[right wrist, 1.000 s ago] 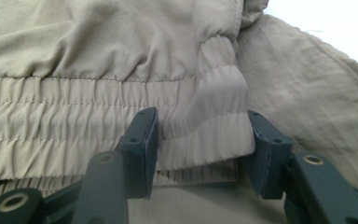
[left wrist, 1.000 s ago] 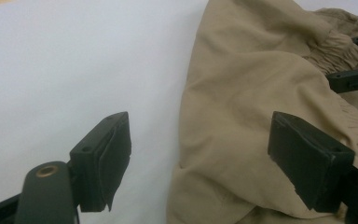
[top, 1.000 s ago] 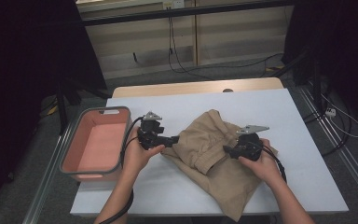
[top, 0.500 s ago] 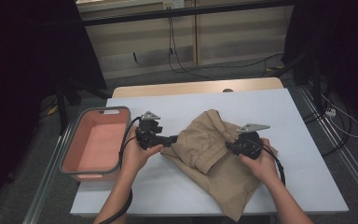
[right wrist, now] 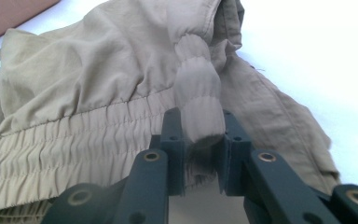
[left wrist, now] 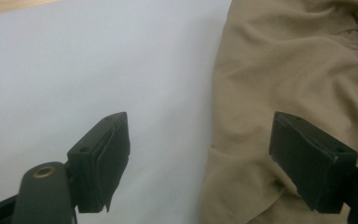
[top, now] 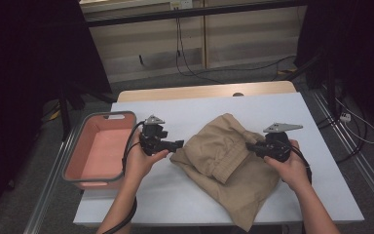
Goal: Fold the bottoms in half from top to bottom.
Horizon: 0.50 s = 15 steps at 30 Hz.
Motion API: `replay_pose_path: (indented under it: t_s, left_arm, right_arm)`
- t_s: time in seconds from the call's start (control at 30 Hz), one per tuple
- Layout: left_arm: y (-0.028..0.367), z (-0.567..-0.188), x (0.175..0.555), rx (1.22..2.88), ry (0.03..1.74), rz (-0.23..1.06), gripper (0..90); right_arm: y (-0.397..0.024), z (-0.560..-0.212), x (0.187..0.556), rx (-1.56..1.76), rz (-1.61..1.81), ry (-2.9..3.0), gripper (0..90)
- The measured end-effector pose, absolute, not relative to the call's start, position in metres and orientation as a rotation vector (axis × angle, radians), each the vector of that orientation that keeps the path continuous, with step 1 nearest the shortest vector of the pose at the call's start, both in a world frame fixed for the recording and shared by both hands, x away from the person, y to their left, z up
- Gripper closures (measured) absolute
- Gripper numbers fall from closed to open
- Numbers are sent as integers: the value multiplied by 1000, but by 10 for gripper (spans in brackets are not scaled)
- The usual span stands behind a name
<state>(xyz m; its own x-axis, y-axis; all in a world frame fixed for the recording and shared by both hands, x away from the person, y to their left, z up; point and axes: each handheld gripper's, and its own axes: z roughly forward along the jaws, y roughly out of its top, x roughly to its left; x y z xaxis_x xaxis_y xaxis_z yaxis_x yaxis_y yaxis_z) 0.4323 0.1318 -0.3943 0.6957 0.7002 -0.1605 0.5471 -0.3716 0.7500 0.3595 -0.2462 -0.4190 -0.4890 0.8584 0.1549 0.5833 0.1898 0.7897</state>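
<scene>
Tan garment (top: pixel 226 161) (elastic-waist shorts or trousers, can't tell which) lies crumpled mid-table on the white table (top: pixel 185 195), long axis running roughly diagonal from upper-centre down toward the person's right front edge. Right gripper (top: pixel 250 146) sits at the cloth's right side; its jaws have just been closing and in the right gripper view they pinch a bunched roll of the elastic waistband (right wrist: pixel 198 105), fold standing up between the pads. So right = clamped on fabric. Left gripper (top: pixel 179 144) is at the left edge of the cloth, jaws spread wide, nothing between them; in the left gripper view one pad (left wrist: pixel 105 158) is over bare table and the other (left wrist: pixel 307 156) is over or against the cloth edge, can't tell contact. Key relation: the garment lies to the right of the left jaws, just beside them, edge roughly along the jaw axis. My read: left needs a short shift toward the cloth to get a hem between the pads. Pink bin (top: pixel 97 151) sits off the left side, well clear.
</scene>
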Motion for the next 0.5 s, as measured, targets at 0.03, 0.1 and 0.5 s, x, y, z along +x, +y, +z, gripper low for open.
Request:
replay_pose_path:
  t_s: [0.03,0.1,0.5]
  left_arm:
    - [132,-395,432,2066,955,231,201]
    - [132,-395,433,2071,955,227,201]
    - [132,-395,433,2072,955,229,200]
  right_arm:
    - [-248,-419,359,1362,1195,2147,756]
    - [-251,-418,358,1367,1196,2146,755]
    - [-256,-414,355,1360,1208,2137,753]
